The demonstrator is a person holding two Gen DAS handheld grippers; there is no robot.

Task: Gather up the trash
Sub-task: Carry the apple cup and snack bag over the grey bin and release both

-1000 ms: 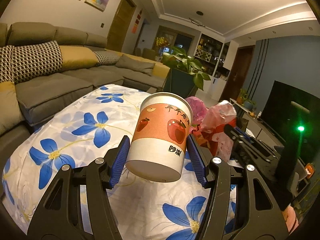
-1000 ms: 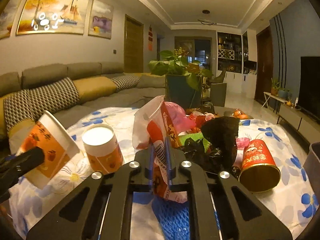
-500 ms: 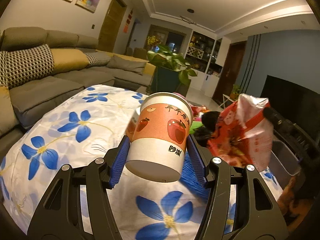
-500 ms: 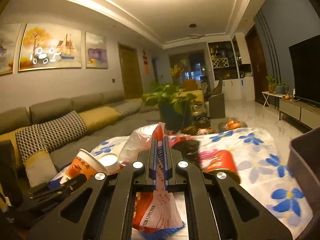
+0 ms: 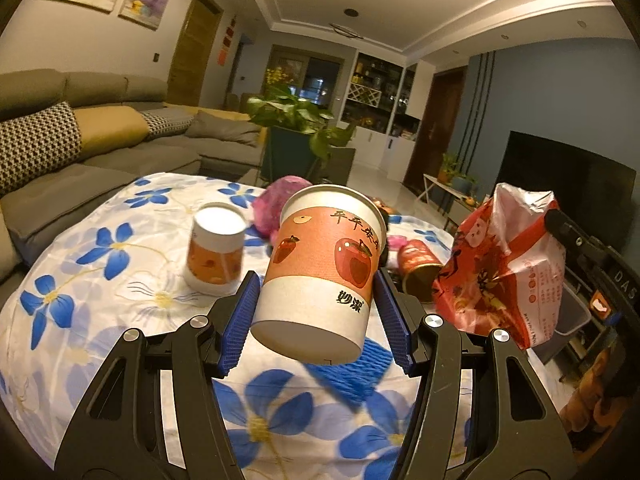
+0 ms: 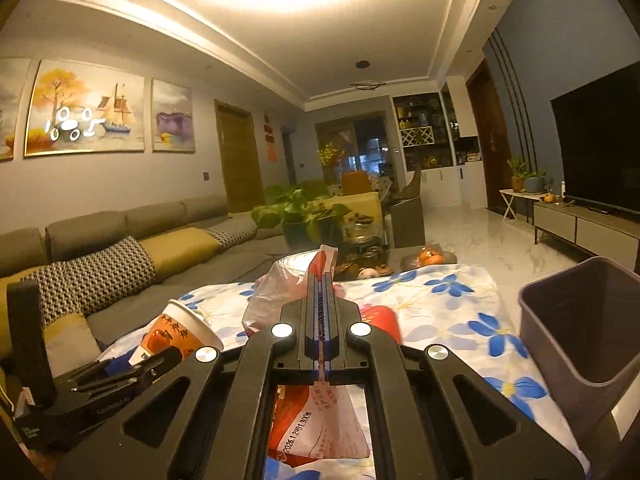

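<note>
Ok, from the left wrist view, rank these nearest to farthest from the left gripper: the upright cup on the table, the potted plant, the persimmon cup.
1. persimmon cup, held between the left gripper pads.
2. upright cup, standing on the table left of it.
3. potted plant, beyond the table's far edge.

Paper cup [image 5: 325, 276], orange band with red apple prints, white base, tilted with rim away, held off the tabletop [image 5: 120, 280] between blue claw pads [image 5: 240, 320]. Red-and-white snack bag [image 5: 504, 268], crumpled, printed text, hanging in the air at right, pinched flat at its top edge. Second orange-and-white cup [image 5: 216, 254] upright on floral tabletop, blurred. Red can [image 5: 420, 266] lying on its side, near pink crumpled bag [image 5: 280, 200]. Blue mesh scrap [image 5: 348, 368] flat on tabletop. Grey bin [image 6: 580, 328] open, just beside tabletop edge.
</note>
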